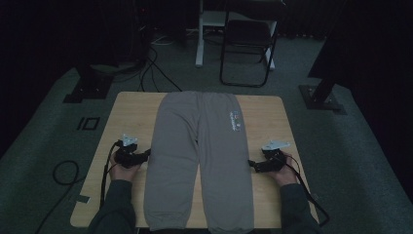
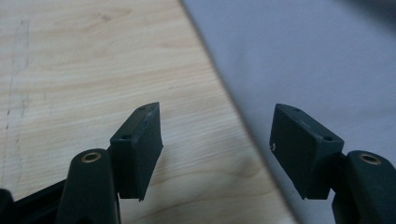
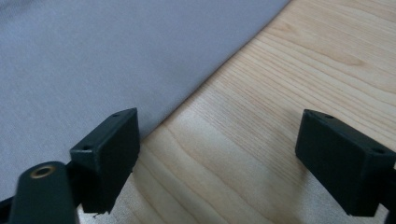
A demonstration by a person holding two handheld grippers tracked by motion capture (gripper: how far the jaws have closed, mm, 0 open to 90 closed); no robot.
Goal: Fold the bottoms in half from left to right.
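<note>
A pair of grey sweatpants [image 1: 199, 156] lies flat on a light wooden table [image 1: 131, 114], waistband at the far edge and both leg cuffs toward the person, one leg on each side of a narrow gap. A small printed patch sits near the hip on the right-hand leg.

The left gripper [image 1: 144, 156] rests on the table just outside the left leg, its tips pointing inward at the fabric's outer edge. In the left gripper view, its jaws stand spread wide with nothing between them; one black pad [image 2: 140, 147] hovers over bare wood, the other over the grey cloth [image 2: 317, 60], with the seam edge running between them.

The right gripper [image 1: 253, 165] mirrors it, just outside the right leg, tips aimed inward. In the right gripper view, its jaws are likewise spread apart and empty; one pad sits at the fabric's [image 3: 107, 60] edge, the other over wood [image 3: 289, 93].

Each gripper is held in a hand, with dark sleeves entering from the near edge. Beyond the table, a dark folding chair [image 1: 248, 44] stands on grey carpet.
</note>
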